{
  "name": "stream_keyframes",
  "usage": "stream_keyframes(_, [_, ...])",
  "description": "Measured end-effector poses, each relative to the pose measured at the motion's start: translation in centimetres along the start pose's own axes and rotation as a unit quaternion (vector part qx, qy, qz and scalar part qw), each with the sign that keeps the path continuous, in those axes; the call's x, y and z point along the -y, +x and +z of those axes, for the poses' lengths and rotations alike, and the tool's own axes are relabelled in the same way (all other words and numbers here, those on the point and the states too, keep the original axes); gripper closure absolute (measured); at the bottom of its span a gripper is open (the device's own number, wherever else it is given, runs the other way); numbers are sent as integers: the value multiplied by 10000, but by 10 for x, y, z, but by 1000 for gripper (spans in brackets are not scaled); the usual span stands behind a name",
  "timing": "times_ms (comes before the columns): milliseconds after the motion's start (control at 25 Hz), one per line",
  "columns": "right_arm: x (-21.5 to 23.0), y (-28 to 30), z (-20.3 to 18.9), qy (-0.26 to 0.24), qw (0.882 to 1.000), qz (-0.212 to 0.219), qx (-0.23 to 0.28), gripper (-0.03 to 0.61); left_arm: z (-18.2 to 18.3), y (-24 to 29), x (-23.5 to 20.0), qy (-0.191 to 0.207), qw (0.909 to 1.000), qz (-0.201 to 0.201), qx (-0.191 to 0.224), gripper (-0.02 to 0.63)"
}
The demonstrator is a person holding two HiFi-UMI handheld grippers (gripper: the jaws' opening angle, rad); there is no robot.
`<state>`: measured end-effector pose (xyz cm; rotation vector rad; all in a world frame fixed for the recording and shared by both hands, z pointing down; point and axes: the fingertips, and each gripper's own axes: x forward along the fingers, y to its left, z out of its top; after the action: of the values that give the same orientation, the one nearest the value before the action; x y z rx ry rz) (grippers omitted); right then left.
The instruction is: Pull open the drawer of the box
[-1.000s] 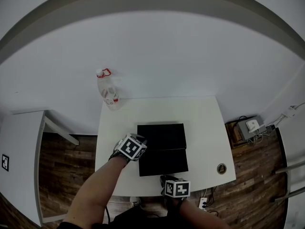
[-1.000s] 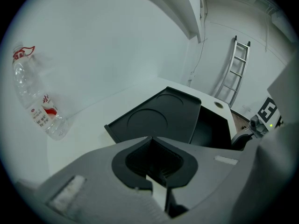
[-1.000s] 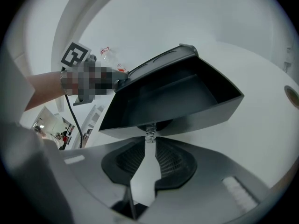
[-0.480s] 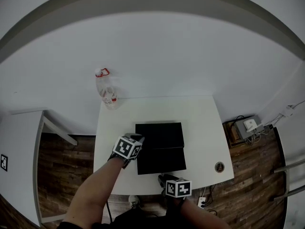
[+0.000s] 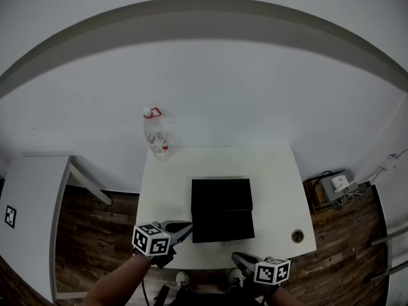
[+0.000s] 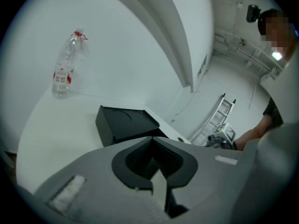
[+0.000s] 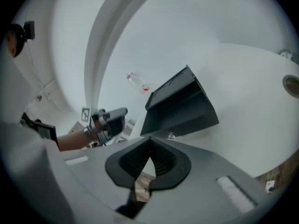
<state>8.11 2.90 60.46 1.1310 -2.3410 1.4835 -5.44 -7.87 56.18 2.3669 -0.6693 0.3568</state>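
Note:
A black box (image 5: 221, 195) sits on the white table (image 5: 274, 171). Its drawer (image 5: 223, 225) sticks out toward the front edge, and a small knob (image 7: 171, 135) shows on the drawer front. My left gripper (image 5: 183, 228) hovers at the table's front left corner, apart from the box, jaws shut and empty. The right gripper (image 5: 238, 258) hangs just off the front edge below the drawer, also shut on nothing. In the left gripper view the box (image 6: 124, 122) lies ahead of the shut jaws (image 6: 152, 155). The right gripper view shows the box (image 7: 180, 104) beyond its jaws (image 7: 149, 148).
A clear plastic bottle (image 5: 156, 136) with a red cap ring stands at the table's back left corner. A round cable hole (image 5: 297, 236) is near the front right corner. A second white table (image 5: 32, 190) stands to the left, and a device with cables (image 5: 336, 183) lies on the floor to the right.
Both grippers have drawn back toward me. The left one has left the box's left side, and the right one has backed away from the drawer front past the table edge.

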Motion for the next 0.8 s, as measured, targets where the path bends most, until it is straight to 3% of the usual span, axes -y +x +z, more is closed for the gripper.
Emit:
stream_keyframes(200, [-33, -31, 36, 186, 9948, 774, 640, 574, -38, -32, 58, -819, 9944, -596, 304, 609])
stream_keyframes(360, [-62, -45, 53, 162, 9886, 1208, 888, 574, -37, -42, 102, -1499, 9776, -1226, 825, 609])
stream_keyframes(560, [-99, -41, 49, -12, 9821, 1738, 722, 574, -37, -41, 146, -1688, 9634, -1900, 855, 609])
stream_keyframes(800, [-121, -31, 32, -288, 9770, 2101, 210, 574, -51, -33, 152, -1744, 9634, -1932, 639, 609])
